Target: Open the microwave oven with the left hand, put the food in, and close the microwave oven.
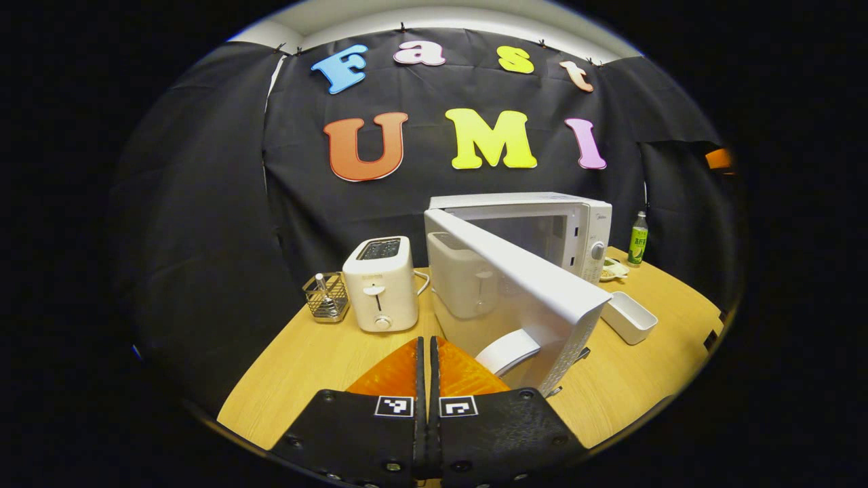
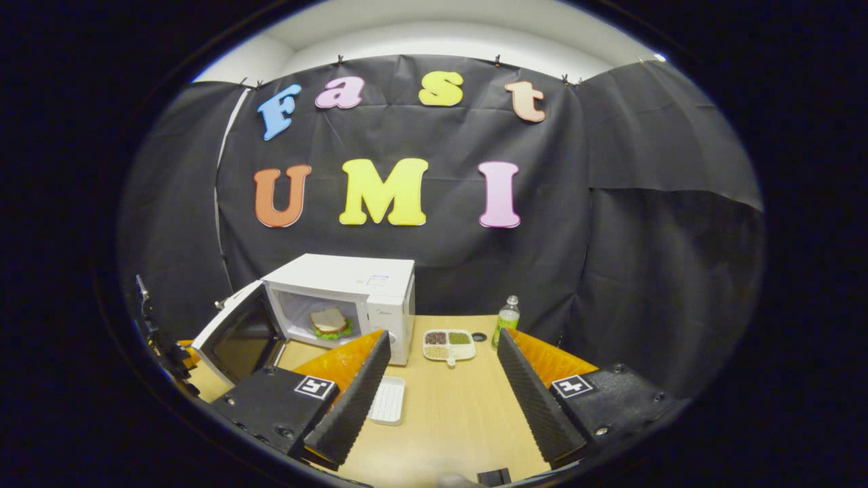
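The white microwave [image 2: 352,278] stands at the back of the wooden table with its door [image 2: 237,335] swung wide open. Inside on the floor of its cavity lies a sandwich [image 2: 330,322] with green lettuce. In the left gripper view the door [image 1: 522,285] reaches toward me, and its white handle [image 1: 508,350] sits just right of my fingertips. My left gripper [image 1: 427,339] is shut, with nothing between its orange fingers. My right gripper [image 2: 442,333] is open and holds nothing, hovering over the table in front of the microwave's right side.
A white toaster [image 1: 381,285] and a wire basket [image 1: 325,297] stand left of the microwave. A white rectangular tray [image 2: 388,400], a divided dish of grains [image 2: 449,343] and a green bottle [image 2: 506,318] sit on the table [image 2: 461,420] to its right.
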A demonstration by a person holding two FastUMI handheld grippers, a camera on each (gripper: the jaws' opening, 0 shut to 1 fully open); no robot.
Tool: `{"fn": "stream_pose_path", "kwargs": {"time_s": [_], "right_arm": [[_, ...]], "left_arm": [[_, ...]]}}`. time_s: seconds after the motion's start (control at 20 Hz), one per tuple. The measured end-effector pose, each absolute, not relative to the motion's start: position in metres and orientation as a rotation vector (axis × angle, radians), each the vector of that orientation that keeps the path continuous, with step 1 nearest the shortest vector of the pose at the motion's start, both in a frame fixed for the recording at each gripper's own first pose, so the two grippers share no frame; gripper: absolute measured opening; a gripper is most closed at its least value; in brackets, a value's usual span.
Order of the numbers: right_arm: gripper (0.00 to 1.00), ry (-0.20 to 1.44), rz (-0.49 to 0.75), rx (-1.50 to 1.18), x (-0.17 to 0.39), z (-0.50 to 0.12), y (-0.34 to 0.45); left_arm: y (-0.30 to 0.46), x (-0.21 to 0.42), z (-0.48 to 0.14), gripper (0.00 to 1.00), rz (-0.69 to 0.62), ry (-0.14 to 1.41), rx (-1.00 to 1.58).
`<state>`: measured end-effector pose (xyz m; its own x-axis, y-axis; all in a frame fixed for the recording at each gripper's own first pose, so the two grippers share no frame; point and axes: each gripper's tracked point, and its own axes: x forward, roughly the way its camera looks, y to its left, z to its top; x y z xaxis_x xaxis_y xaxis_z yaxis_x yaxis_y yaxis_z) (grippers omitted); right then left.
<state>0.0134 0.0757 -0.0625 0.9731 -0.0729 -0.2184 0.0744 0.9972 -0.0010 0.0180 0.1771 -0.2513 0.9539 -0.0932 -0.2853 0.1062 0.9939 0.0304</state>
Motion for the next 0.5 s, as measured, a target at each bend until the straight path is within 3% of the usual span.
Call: {"fn": "stream_pose_path", "kwargs": {"time_s": [0.5], "right_arm": [[0.92, 0.196, -0.082, 0.038, 0.019, -0.046, 0.051]], "left_arm": [[0.069, 0.026, -0.255, 0.0, -0.241, 0.3, 0.047]]}}
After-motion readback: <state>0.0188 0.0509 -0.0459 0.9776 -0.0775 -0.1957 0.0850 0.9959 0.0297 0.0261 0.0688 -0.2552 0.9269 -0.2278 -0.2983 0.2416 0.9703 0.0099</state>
